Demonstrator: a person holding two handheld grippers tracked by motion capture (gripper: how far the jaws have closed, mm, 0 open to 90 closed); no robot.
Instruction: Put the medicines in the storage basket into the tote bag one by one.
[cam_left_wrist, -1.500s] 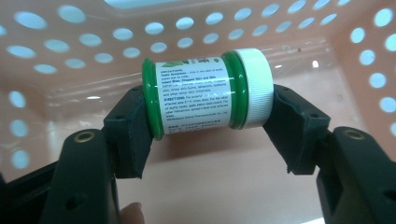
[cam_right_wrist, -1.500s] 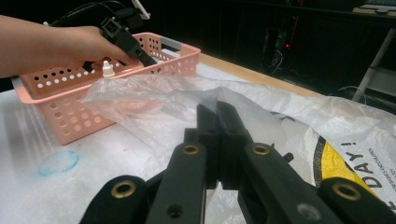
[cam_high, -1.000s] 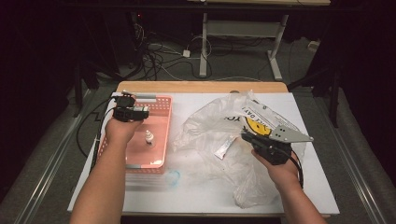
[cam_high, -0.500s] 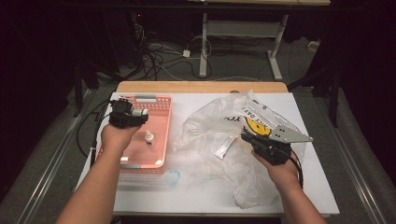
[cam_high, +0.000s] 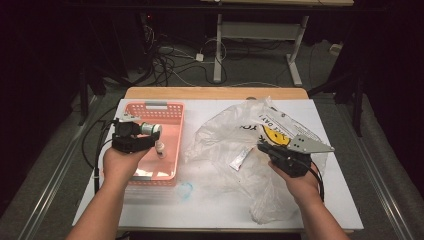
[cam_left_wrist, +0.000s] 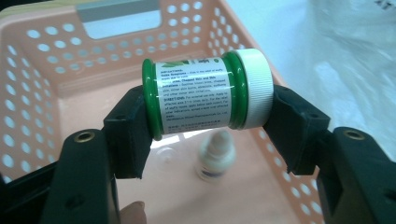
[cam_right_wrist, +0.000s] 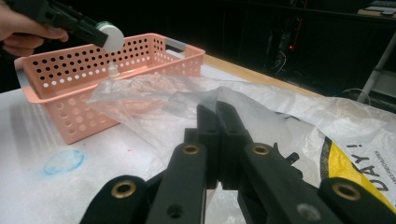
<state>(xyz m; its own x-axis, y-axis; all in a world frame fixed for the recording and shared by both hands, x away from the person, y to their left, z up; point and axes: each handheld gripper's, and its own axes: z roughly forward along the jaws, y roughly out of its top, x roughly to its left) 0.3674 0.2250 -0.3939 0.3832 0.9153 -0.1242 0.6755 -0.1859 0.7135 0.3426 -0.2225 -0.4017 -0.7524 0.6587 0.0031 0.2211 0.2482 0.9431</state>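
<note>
Left gripper view: the left tool (cam_left_wrist: 208, 140) is clamped end to end on a small green plastic jar with a white screw cap (cam_left_wrist: 208, 93), held sideways above the pink perforated plastic basket (cam_high: 167, 111) near the counter's left edge — a small white dropper bottle (cam_left_wrist: 215, 160) stands on the basket floor below. The right tool (cam_right_wrist: 217, 122), jaws together, pinches the crumpled clear plastic bag (cam_high: 227, 132) mid-counter. To do this well, I'd lift the jar clear of the rim, keep it level, and hold the bag mouth steady.
</note>
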